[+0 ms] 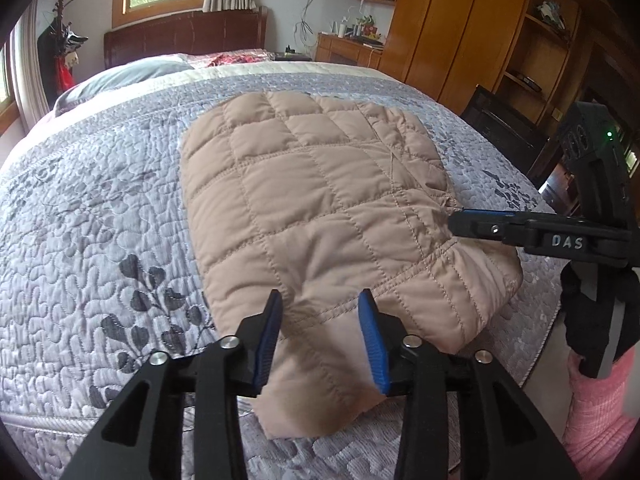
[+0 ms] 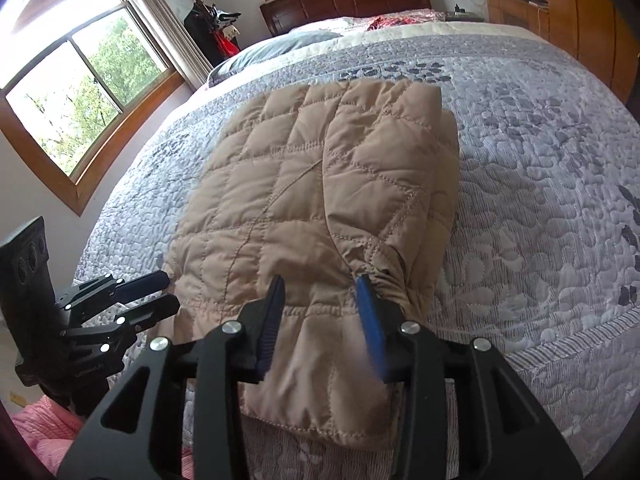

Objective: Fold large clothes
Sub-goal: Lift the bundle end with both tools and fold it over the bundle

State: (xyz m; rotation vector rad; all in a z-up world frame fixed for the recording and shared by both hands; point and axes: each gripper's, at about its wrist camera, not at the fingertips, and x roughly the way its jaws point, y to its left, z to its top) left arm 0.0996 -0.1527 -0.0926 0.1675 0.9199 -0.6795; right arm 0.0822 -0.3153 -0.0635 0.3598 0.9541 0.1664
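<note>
**Risks**
- Puffy fill: my guess is the folded bundle springs back open once let go; quilted padding resists a crease.
- Slick shell fabric may slide out of a shallow pinch; a grab at 1 layer only would drag the top layer and skew the stack.
- Near edge sits close to the bed's foot; a pull toward me could tip the bundle over the side.

**Item**
- Tan quilted jacket, folded to a thick rectangle, lying on grey floral bedspread, near foot of bed, approx centre.

**Tools**
- Left tool: blue pads apart, straddling the jacket's near hem; loose flap lies btwn them, not pinched.
- Right tool: pads apart, over the gathered cuff/hem end at my right side of the bundle; touching vs. just above, can't tell.
</note>
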